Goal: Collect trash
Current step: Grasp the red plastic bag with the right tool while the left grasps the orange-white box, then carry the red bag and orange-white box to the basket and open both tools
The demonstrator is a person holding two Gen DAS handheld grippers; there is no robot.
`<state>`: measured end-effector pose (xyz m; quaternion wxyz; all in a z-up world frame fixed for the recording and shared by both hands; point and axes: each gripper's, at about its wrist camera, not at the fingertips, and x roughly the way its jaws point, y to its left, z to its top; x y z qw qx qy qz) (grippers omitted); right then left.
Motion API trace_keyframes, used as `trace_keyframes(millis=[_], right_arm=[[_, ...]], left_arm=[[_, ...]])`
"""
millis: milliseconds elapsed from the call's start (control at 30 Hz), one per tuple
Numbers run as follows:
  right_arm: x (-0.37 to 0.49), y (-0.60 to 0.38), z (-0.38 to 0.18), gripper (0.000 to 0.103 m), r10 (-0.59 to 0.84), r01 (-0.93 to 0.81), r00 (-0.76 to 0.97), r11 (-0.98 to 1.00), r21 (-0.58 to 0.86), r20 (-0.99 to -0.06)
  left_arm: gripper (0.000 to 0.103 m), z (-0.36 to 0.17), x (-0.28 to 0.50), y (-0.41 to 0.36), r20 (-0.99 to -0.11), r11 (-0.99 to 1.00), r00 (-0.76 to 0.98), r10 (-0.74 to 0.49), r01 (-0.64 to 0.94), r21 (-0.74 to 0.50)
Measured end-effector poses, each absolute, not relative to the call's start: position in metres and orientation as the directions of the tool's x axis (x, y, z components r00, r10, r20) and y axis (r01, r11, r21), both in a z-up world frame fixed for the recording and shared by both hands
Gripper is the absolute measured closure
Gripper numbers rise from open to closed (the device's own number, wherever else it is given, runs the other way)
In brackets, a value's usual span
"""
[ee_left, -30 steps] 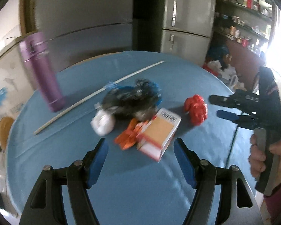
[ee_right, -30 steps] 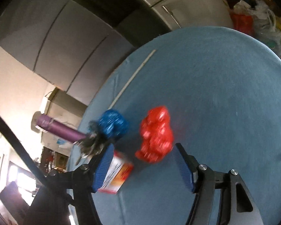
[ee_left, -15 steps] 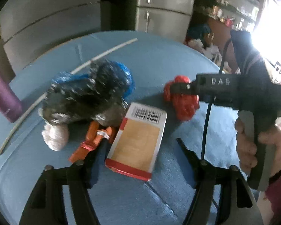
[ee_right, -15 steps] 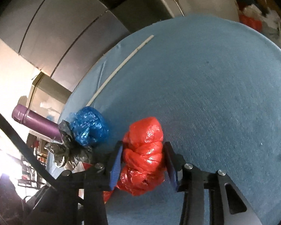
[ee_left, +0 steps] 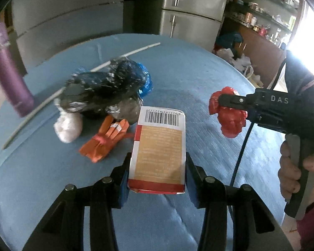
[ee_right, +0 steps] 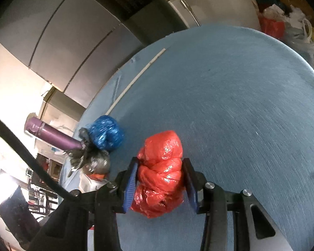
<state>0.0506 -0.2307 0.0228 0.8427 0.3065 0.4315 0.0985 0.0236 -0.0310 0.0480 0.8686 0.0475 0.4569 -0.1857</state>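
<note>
Two pieces are gripped, the carton (ee_left: 160, 146) by the closing left gripper (ee_left: 157, 174) and the red bag (ee_right: 160, 173) by the right gripper (ee_right: 161, 184), while the dark bags (ee_left: 106, 92), white wad (ee_left: 68, 126) and orange wrapper (ee_left: 104, 139) beside the carton remain uncollected.

Box (ee_left: 159, 148) on table (ee_left: 198, 67), btwn fingers of left gripper (ee_left: 157, 179). Wrapper (ee_left: 104, 142) just left of box, wad (ee_left: 68, 126) further left. Bag heap (ee_left: 106, 92) behind them, stick (ee_left: 31, 113) behind heap, flask (ee_left: 8, 73) far left. Bag ball (ee_right: 161, 171) right of box, inside right gripper (ee_right: 160, 186).
</note>
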Motion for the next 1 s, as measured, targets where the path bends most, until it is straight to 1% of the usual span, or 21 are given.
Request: trace_keyframes(millis=[167, 367, 433, 767, 1000], right_arm=[[0.026, -0.222, 0.037, 0.059, 0.453, 0.067, 0.613, 0.787, 0.613, -0.648], [0.002, -0.196, 0.055, 0.059, 0.494, 0.01, 0.608, 0.778, 0.628, -0.622], [-0.005, -0.184, 0.062, 0.059, 0.512, -0.019, 0.602, 0.777, 0.63, -0.613], [-0.039, -0.112, 0.094, 0.059, 0.59, -0.179, 0.563, 0.771, 0.611, -0.579], [-0.055, -0.065, 0.108, 0.059, 0.624, -0.266, 0.525, 0.766, 0.585, -0.579]], left_arm=[[0.056, 0.068, -0.009, -0.019, -0.802, 0.948, 0.565, -0.195, 0.319, -0.006], [0.056, 0.098, -0.045, 0.008, -0.774, 0.964, 0.632, -0.043, 0.229, 0.133], [0.056, 0.108, -0.061, 0.024, -0.76, 0.969, 0.65, 0.0, 0.188, 0.16], [0.056, 0.134, -0.122, 0.093, -0.708, 0.976, 0.691, 0.147, 0.014, 0.216], [0.056, 0.143, -0.152, 0.128, -0.687, 0.977, 0.701, 0.19, -0.066, 0.203]])
